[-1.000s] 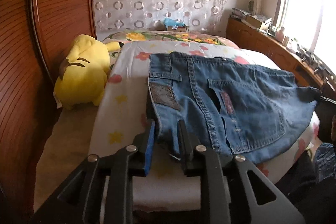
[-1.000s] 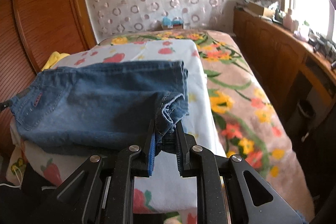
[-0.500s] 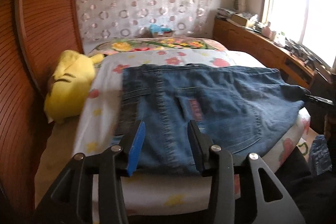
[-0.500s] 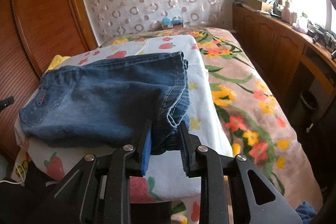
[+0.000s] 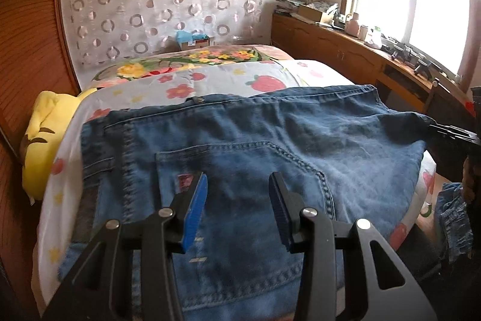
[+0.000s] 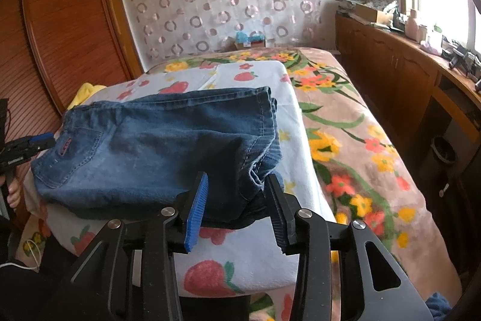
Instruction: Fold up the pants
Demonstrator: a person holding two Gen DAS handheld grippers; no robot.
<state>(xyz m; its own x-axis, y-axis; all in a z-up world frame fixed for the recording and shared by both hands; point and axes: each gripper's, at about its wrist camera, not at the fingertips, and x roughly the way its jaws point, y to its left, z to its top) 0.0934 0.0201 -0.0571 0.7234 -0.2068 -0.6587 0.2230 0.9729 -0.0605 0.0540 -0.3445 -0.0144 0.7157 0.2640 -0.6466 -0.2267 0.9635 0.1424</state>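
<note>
Denim pants (image 5: 255,146) lie folded across the bed (image 6: 345,116). Left claw (image 5: 237,200) open above them. Right claw (image 6: 236,200) opening, hem end loose between its jaws.

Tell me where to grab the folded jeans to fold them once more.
Grip the jeans at the stacked leg hems, coming from the right end with the right tongs, now opening around that corner. There the layers bunch into a thick edge; elsewhere the denim lies flat.

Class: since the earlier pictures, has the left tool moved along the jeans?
Yes. The left tool has slid rightward across the jeans, away from the yellow plush toy, from the waistband edge to the back pocket.
</note>
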